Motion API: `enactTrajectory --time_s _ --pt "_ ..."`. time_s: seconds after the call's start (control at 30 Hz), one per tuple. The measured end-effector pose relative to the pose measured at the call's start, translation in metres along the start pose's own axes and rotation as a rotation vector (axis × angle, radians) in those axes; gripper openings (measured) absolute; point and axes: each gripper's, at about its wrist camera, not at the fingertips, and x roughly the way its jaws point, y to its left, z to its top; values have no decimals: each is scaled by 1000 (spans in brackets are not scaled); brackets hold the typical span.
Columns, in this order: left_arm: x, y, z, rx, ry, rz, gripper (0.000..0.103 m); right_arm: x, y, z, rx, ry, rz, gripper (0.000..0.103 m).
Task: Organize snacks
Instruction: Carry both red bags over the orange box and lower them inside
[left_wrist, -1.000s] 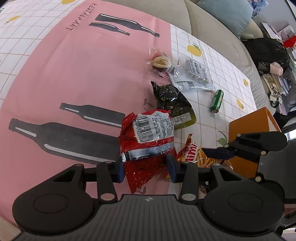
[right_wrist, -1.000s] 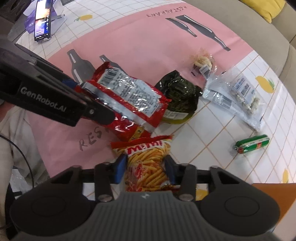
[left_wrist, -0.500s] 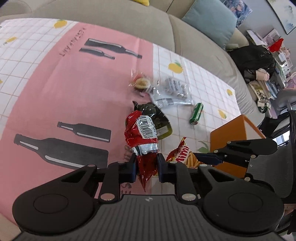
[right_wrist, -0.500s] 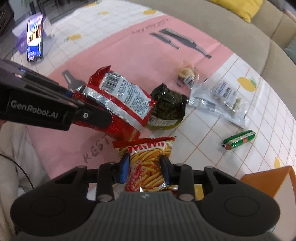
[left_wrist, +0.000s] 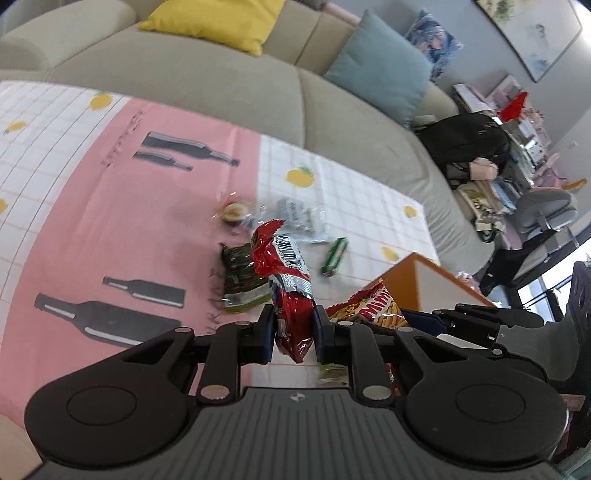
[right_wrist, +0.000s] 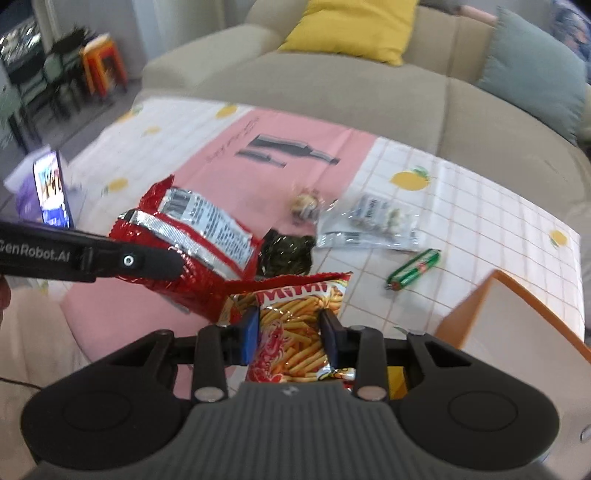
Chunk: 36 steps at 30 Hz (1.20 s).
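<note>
My left gripper (left_wrist: 293, 334) is shut on a red foil snack bag (left_wrist: 288, 280) and holds it above the table; the bag also shows in the right wrist view (right_wrist: 199, 236). My right gripper (right_wrist: 290, 334) is shut on an orange Mimi fries bag (right_wrist: 295, 325), also lifted, which shows in the left wrist view (left_wrist: 369, 308). On the cloth lie a dark green bag (right_wrist: 286, 253), a clear packet (right_wrist: 369, 227), a small round wrapped snack (right_wrist: 304, 203) and a green sausage stick (right_wrist: 413, 269).
An orange box (right_wrist: 517, 328) with a white inside stands at the right, near the table edge. A phone (right_wrist: 51, 194) leans at the far left. A beige sofa (right_wrist: 369, 96) with cushions runs behind the table.
Both grippers closed on their bags and lifted them off the table. Both cameras rose and tilted up, so the sofa and room came into view.
</note>
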Motion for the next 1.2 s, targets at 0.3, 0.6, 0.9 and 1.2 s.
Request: enactTrajectory --time_s 0.3,0.6,0.9,1.2 --pt "-12 -49 -2 98 -2 -71 22 -63 -25 -22 118 -96 -63 34" --pt "5 -118 -9 249 38 -152 22 -106 -68 -61 211 -124 -190 34" --pt "36 -184 -19 403 94 -239 22 -121 -120 -103 343 -95 -282 34" --pt "94 -228 -30 524 186 -244 22 -102 -162 -123 448 -51 -334 34"
